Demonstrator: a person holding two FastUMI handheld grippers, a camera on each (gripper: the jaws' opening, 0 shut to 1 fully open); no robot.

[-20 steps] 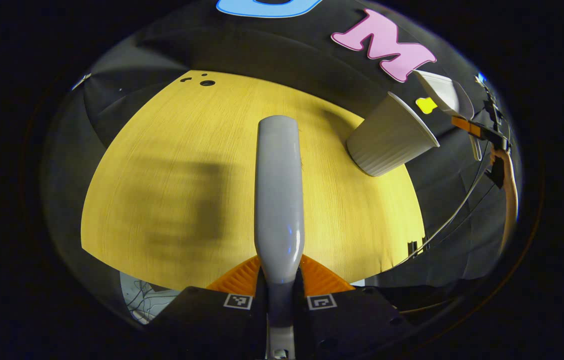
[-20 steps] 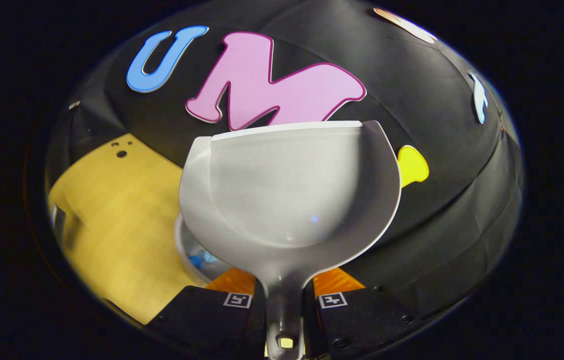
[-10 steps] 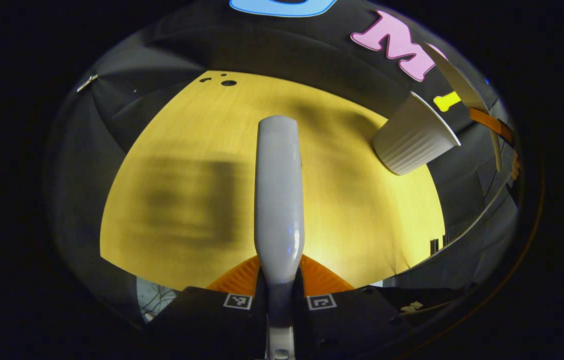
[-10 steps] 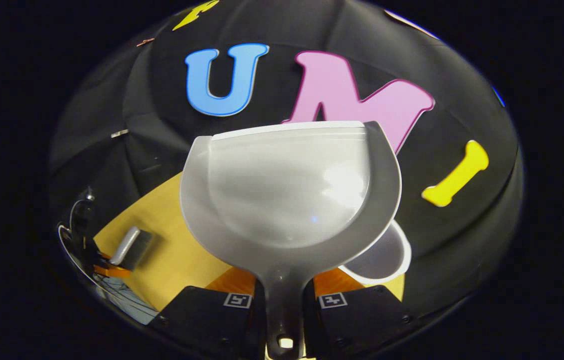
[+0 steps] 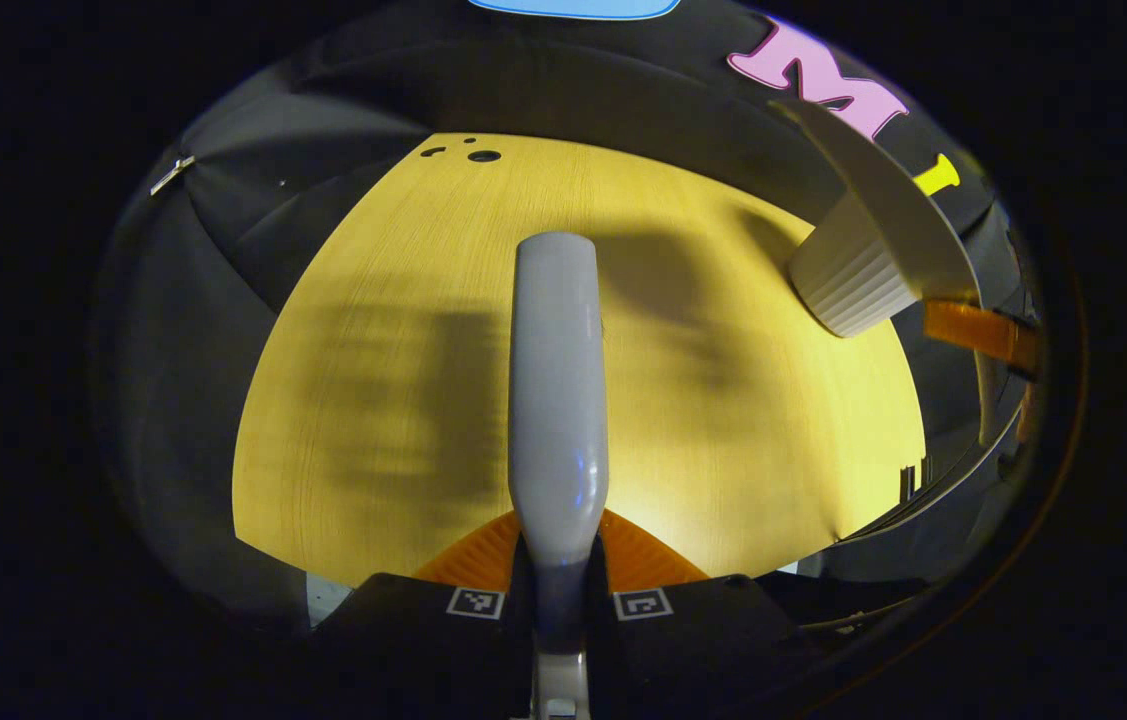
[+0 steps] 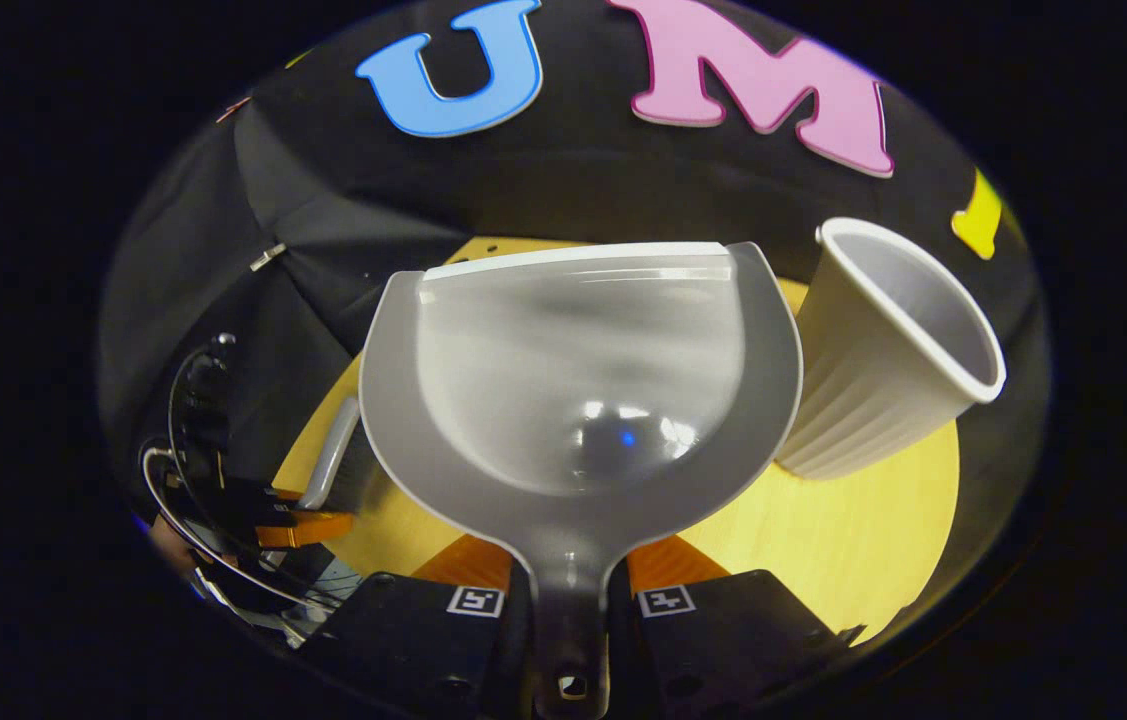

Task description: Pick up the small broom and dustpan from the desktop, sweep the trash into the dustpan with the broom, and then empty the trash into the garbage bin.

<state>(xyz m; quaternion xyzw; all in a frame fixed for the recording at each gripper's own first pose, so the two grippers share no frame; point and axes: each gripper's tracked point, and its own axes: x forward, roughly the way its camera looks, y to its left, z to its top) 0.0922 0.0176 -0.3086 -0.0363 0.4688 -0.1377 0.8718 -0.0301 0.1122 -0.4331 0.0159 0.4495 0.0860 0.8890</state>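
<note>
In the left gripper view my left gripper (image 5: 560,548) is shut on the grey small broom (image 5: 558,380), which points away over the yellow desktop (image 5: 393,300). The white ribbed garbage bin (image 5: 848,290) stands at the far right, with the dustpan (image 5: 893,215) seen edge-on in front of it, held by my right gripper (image 5: 981,334). In the right gripper view my right gripper (image 6: 568,572) is shut on the handle of the grey dustpan (image 6: 578,380), whose scoop looks bare. The garbage bin (image 6: 883,350) stands just right of it. The broom (image 6: 331,462) and left gripper (image 6: 298,525) show at lower left.
Small round holes (image 5: 483,156) mark the desktop's far edge. The black cloth wall (image 5: 543,90) rises right behind the table. Cables (image 6: 185,500) hang by the left gripper. The table's near edge (image 5: 323,570) runs just in front of my left gripper.
My right gripper has swung the dustpan off the bin and lowered it; the bin now stands to its right. The left gripper, still holding the broom, has shifted slightly over the table.
</note>
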